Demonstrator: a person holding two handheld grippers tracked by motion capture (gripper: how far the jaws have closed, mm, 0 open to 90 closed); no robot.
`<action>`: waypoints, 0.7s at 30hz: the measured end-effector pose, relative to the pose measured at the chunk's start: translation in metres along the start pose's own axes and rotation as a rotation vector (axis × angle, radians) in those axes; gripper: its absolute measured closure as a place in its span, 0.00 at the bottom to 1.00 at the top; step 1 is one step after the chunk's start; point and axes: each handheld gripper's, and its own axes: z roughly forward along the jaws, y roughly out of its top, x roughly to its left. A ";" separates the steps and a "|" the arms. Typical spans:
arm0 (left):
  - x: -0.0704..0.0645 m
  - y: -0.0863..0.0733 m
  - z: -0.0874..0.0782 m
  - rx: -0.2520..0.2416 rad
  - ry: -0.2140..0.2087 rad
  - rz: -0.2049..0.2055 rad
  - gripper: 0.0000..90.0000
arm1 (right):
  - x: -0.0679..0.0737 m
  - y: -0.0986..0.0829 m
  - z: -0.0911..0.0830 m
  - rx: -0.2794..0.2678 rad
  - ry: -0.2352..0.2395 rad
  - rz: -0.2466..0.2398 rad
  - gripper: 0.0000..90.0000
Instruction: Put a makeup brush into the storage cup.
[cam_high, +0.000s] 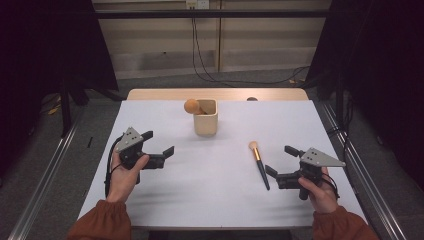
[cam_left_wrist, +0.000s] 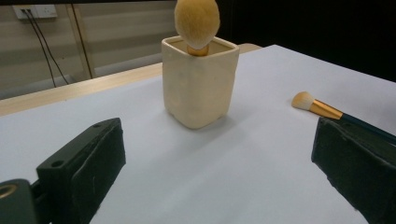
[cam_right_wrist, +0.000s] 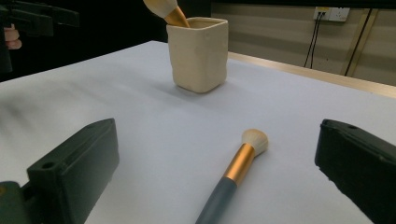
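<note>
Looking along two black jaws standing wide apart, with nothing between the pads. Lying on the white table (cam_right_wrist: 140, 88) between them: a small brush (cam_right_wrist: 236, 170), pale bristles pointing away. Standing beyond: a cream cup (cam_right_wrist: 198, 53) holding a fluffy brush (cam_right_wrist: 166, 10).

A white table (cam_high: 150, 120) with a wooden far edge stands on grey floor (cam_high: 90, 130). Behind it, a beige wall (cam_high: 150, 40) carries a socket (cam_high: 197, 4) with black cables (cam_high: 200, 60) hanging down. Dark curtains (cam_high: 45, 50) flank both sides.
</note>
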 end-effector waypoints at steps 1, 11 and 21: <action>-0.001 -0.001 0.000 0.000 -0.001 -0.006 0.03 | 0.000 0.000 -0.001 0.000 -0.001 0.000 0.00; -0.010 -0.016 -0.019 -0.020 -0.002 -0.024 0.03 | -0.003 -0.001 -0.007 -0.010 -0.023 0.016 0.00; -0.016 -0.032 -0.040 -0.013 0.017 -0.017 0.03 | -0.003 -0.001 -0.008 -0.016 -0.035 0.027 0.00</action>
